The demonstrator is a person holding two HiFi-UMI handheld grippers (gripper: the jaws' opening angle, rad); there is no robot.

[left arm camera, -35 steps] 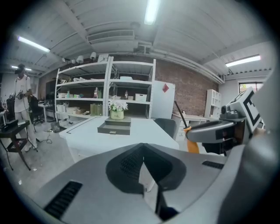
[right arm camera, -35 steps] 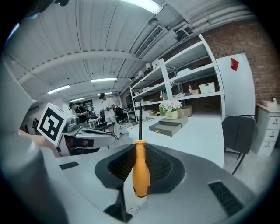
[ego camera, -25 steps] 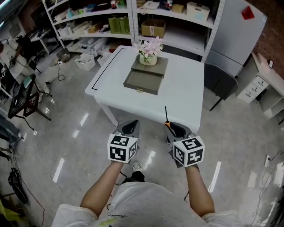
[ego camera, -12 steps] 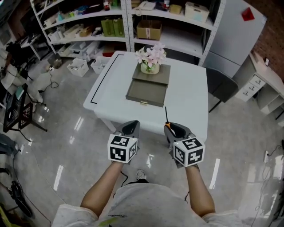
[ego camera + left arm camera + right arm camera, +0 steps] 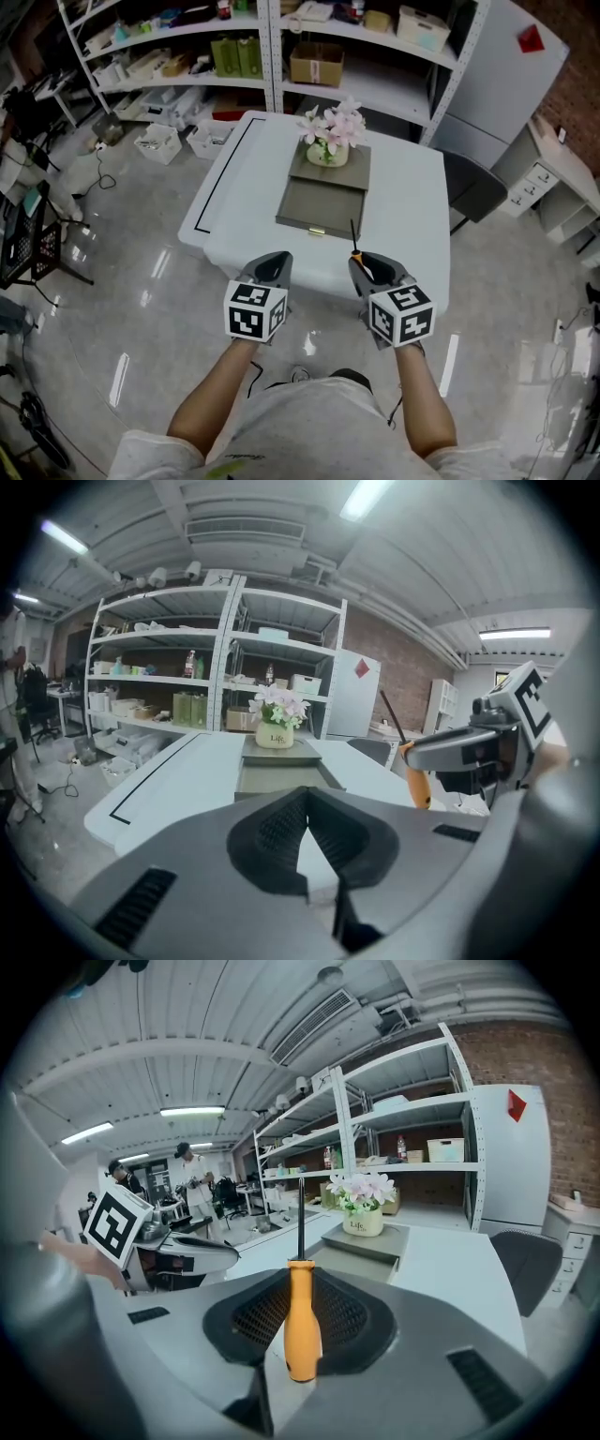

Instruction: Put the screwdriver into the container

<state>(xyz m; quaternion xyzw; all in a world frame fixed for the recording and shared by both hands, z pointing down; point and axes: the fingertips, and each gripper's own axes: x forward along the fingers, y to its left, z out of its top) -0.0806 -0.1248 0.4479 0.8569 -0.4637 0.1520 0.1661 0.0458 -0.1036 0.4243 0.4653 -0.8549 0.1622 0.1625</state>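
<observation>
the right gripper [image 5: 300, 1309] pinches the screwdriver [image 5: 302, 1330] by its orange handle between its jaws, shaft pointing out ahead; the left gripper [image 5: 307, 836] has its jaws pressed together, empty; the container [image 5: 319, 202] lies on the tabletop [image 5: 405, 217] ahead, well apart

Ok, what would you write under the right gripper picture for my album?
Right gripper holds an orange-handled screwdriver upright, facing the flower pot on the white table.
</observation>
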